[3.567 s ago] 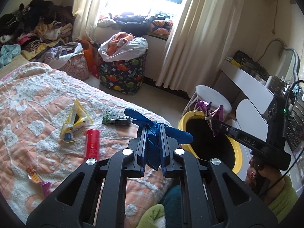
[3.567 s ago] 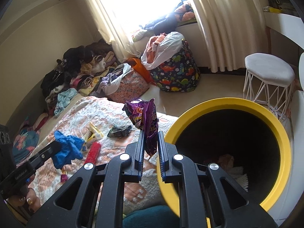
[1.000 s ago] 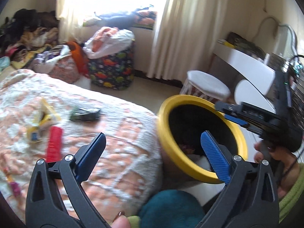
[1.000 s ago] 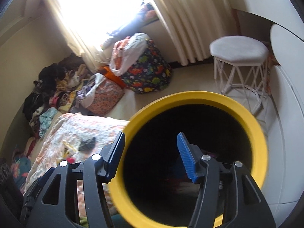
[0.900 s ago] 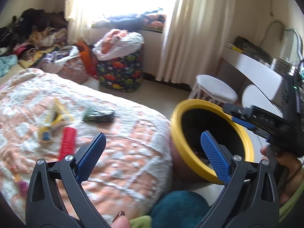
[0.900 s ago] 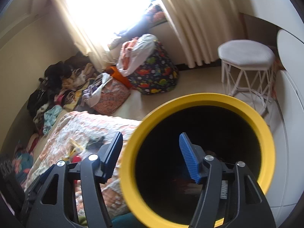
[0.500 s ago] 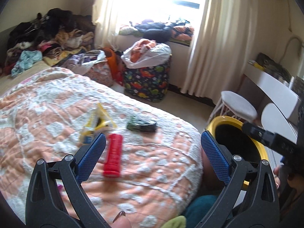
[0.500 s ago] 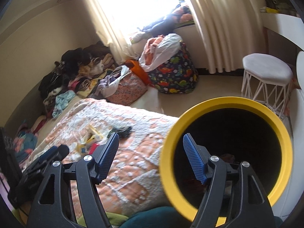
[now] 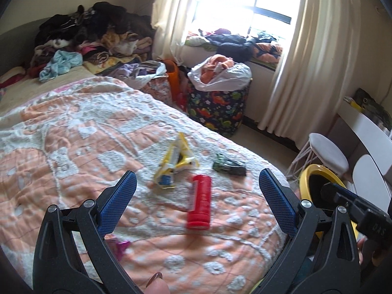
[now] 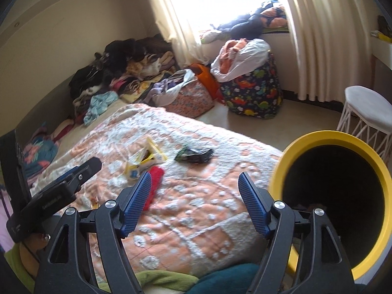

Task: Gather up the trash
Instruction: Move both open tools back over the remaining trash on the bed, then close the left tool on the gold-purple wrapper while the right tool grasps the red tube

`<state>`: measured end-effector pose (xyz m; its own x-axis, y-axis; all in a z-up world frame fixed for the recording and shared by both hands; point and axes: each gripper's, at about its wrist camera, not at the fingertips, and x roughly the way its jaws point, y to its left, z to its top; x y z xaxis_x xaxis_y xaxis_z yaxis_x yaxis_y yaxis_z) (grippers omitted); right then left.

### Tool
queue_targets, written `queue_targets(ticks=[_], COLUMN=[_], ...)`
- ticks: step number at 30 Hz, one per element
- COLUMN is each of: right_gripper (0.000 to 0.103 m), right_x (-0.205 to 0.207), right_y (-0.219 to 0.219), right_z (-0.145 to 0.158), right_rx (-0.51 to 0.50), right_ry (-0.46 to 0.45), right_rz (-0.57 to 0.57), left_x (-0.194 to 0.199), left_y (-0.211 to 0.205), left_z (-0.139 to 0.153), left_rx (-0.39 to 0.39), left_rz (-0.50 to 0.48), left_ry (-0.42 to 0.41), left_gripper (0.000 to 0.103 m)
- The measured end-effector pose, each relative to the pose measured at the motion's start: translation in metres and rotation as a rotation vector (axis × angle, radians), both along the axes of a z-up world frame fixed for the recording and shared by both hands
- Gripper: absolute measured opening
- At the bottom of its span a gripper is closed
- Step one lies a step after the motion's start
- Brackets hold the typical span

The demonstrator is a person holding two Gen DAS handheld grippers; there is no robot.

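Both grippers hung empty over the bed (image 9: 73,134), their fingers spread wide. The left gripper (image 9: 196,198) pointed at the litter on the blanket, its spread framing a red tube (image 9: 199,201) lying lengthwise just ahead. Just beyond the tube lay a yellow wrapper (image 9: 175,164) and, a little to the right, a dark wrapper (image 9: 229,165); a small purple scrap (image 9: 121,246) showed near the left finger. The right gripper (image 10: 194,203) sat lower, near the bed's edge, with the bin (image 10: 330,137) close on its right.

The bin, yellow-rimmed and black inside, stood against the bed's corner with its mouth towards the person, likely so that each piece could be dropped in with a short swing. The wide spread probably readied both for fresh picks: the tube looked the left's likeliest target, and the dark wrapper lay handier to the right. The soft blanket might let thin wrappers sink, so a low approach would help.
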<state>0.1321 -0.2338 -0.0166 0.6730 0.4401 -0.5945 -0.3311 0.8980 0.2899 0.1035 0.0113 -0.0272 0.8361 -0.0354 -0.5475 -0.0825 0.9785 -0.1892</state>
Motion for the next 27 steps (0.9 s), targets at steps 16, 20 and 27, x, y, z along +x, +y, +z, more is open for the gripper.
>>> queue_targets(ticks=[16,20,27], right_gripper=[0.071,0.071,0.065], right_x=[0.019,0.030,0.051], right_y=[0.085,0.105,0.132], right_z=[-0.034,-0.047,-0.074], right_rx=[-0.059,-0.070,-0.108], right_ry=[0.117,0.162,0.245], right_rz=[0.168,0.192,0.213], left_x=[-0.010,-0.011,-0.012], left_y=[0.079,0.093,0.095], left_z=[-0.043,-0.059,-0.090], left_rx=[-0.074,-0.137,-0.205], left_rz=[0.202,0.226,0.236], left_ry=[0.167,0.215,0.304], left_gripper=[0.092,0.092,0.082])
